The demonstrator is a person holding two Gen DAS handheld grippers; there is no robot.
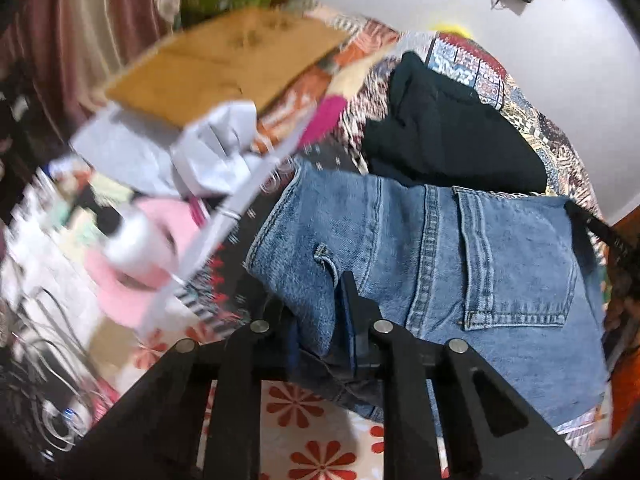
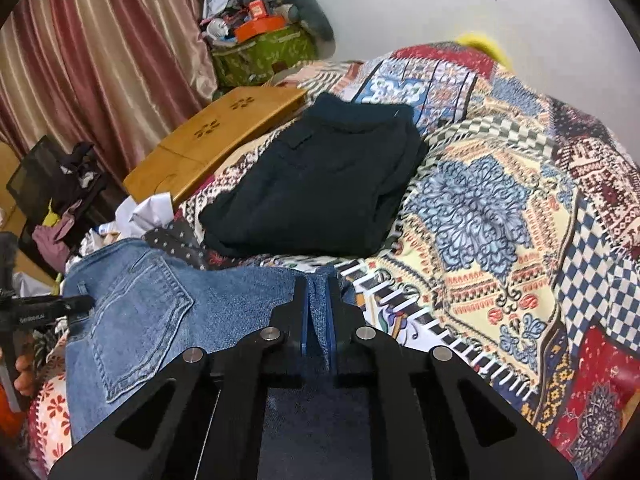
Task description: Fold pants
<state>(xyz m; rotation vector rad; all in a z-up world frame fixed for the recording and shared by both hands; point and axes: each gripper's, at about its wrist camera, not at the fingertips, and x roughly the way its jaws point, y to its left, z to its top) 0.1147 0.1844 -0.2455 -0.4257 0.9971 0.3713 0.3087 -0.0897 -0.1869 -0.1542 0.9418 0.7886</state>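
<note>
Blue denim jeans [image 1: 440, 248] are held up over the bed, back pocket facing the cameras. My left gripper [image 1: 320, 320] is shut on the waistband edge near a belt loop. My right gripper [image 2: 318, 312] is shut on the opposite edge of the jeans [image 2: 160, 304], a fold of denim pinched between its blue pads. The other gripper's tip [image 2: 52, 308] shows at the left of the right wrist view, and likewise at the right edge of the left wrist view [image 1: 600, 228]. The lower legs of the jeans are hidden.
A folded black garment [image 2: 320, 188] lies on the patterned bedspread [image 2: 500, 220] beyond the jeans. A wooden lap table [image 2: 216, 140], crumpled white paper [image 2: 148, 208], a green box of clutter [image 2: 260, 52] and pink curtains [image 2: 100, 60] are at the left.
</note>
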